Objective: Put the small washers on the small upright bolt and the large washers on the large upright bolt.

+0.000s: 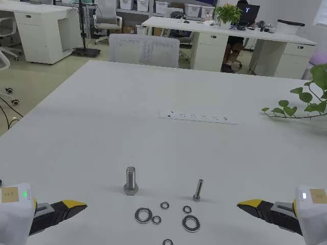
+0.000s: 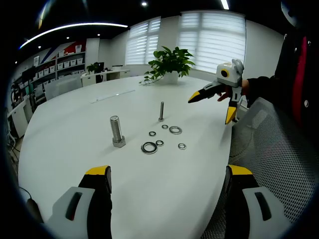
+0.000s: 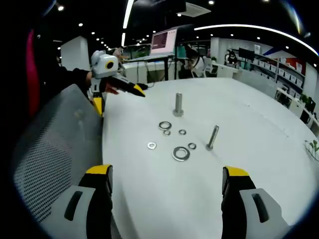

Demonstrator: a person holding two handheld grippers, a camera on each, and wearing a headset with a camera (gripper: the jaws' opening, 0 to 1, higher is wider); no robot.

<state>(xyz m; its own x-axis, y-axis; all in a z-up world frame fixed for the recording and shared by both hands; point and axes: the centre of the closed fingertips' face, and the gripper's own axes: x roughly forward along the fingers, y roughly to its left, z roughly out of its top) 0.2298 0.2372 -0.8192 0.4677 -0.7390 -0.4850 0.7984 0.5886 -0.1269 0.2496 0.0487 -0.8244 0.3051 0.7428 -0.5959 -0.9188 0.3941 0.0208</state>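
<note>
The large bolt [image 1: 131, 181] and the thinner small bolt [image 1: 197, 189] stand upright on the white table [image 1: 153, 138]. In front of them lie two large washers [image 1: 143, 215] [image 1: 191, 223] and several small washers [image 1: 164, 205], flat and loose. My left gripper [image 1: 74, 206] is at the bottom left and my right gripper [image 1: 248, 204] at the bottom right, both clear of the parts. In the left gripper view, the left gripper [image 2: 169, 172] is open and empty, facing the large bolt [image 2: 117, 132]. My right gripper [image 3: 166, 171] is open and empty too, with the small bolt [image 3: 213, 137] ahead.
A white power strip [image 1: 198, 117] lies mid-table, beyond the bolts. A leafy plant [image 1: 306, 102] reaches in at the right edge. A mesh chair back [image 1: 144, 50] stands at the table's far end. Desks and chairs fill the room behind.
</note>
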